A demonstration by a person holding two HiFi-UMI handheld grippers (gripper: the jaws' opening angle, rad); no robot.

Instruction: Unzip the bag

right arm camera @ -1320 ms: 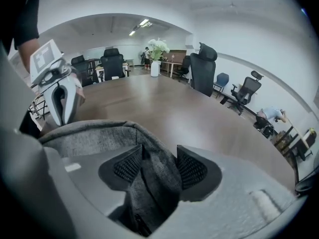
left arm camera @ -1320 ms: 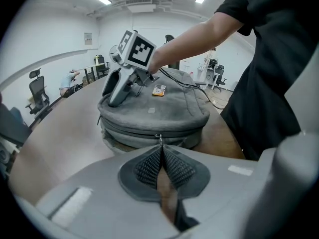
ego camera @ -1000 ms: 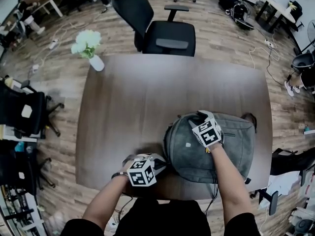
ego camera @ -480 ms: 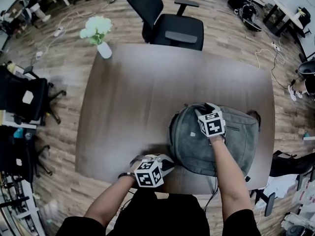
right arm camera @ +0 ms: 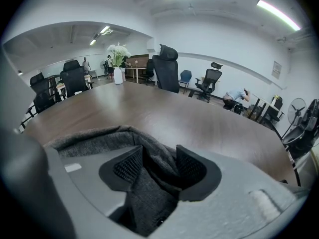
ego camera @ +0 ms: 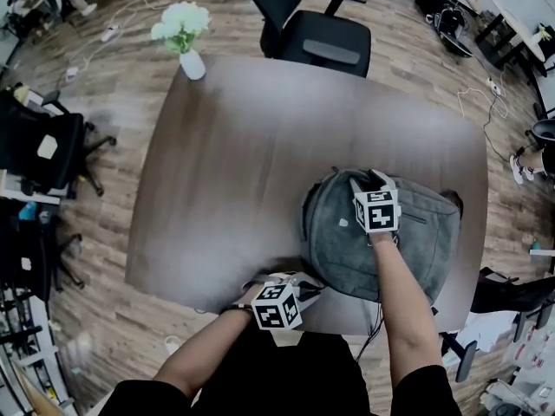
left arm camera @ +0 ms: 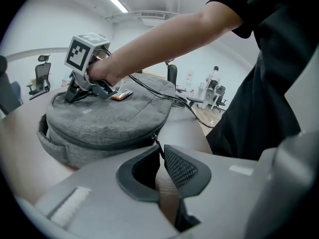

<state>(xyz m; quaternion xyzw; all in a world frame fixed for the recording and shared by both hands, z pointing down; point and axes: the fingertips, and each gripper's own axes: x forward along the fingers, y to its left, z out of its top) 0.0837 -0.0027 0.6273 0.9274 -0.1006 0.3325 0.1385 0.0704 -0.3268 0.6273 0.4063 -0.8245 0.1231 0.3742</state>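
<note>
The left gripper (left arm camera: 159, 151) had shifted rightward along the near edge of the table (ego camera: 234, 163), close beside the grey bag (ego camera: 342, 250) lying at the table's near right. Its jaws had just been opening and stood narrowly apart, the zipper pull (left arm camera: 156, 143) between their tips. The right gripper (right arm camera: 159, 154) clamped a fold of the bag's top fabric in wide jaws
</note>
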